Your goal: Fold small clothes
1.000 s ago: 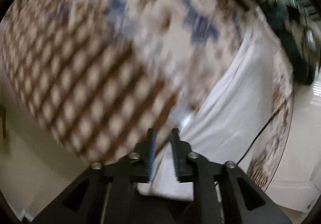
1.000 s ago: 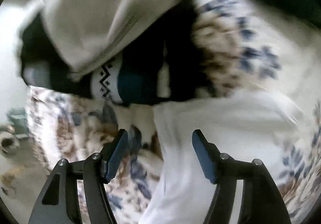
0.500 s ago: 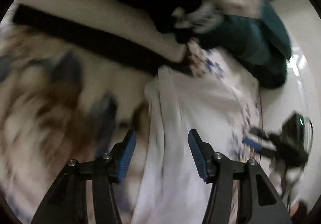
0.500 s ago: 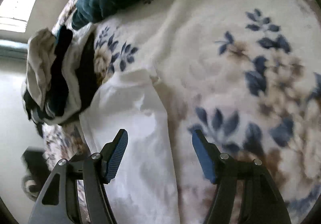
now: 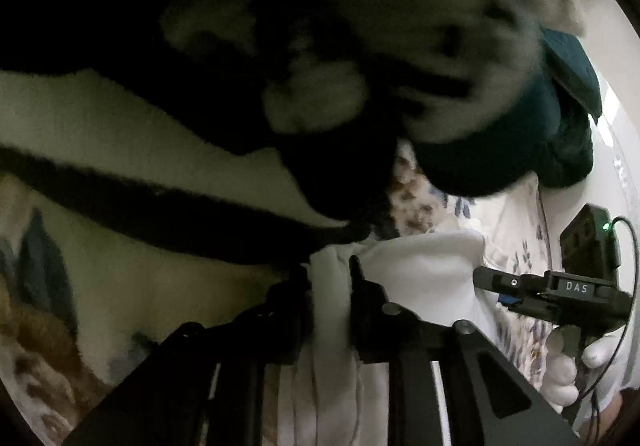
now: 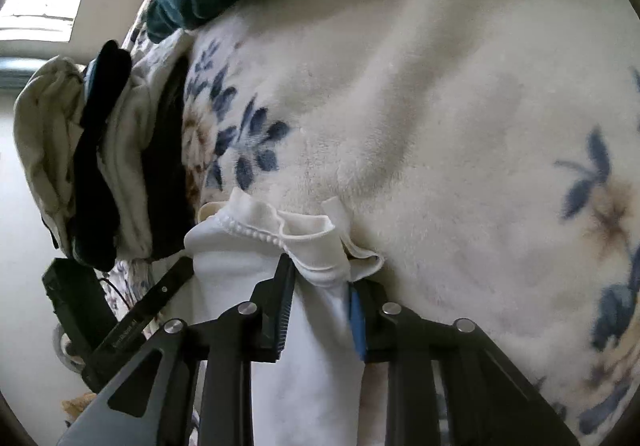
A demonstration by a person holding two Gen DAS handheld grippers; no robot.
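White garment [image 6: 304,326] lies on the floral blanket [image 6: 440,106] at lower centre of both views. My left gripper [image 5: 330,278] and right gripper [image 6: 320,286] each pinch its scalloped top edge. It looks light, limp and thin, so I grip the hem corners.

Left wrist view low and very close over the floral blanket [image 5: 120,286], facing the clothes pile [image 5: 400,66] just ahead, right wrist view equally near, pile [image 6: 88,150] far left, both sharing the white garment [image 5: 420,266].
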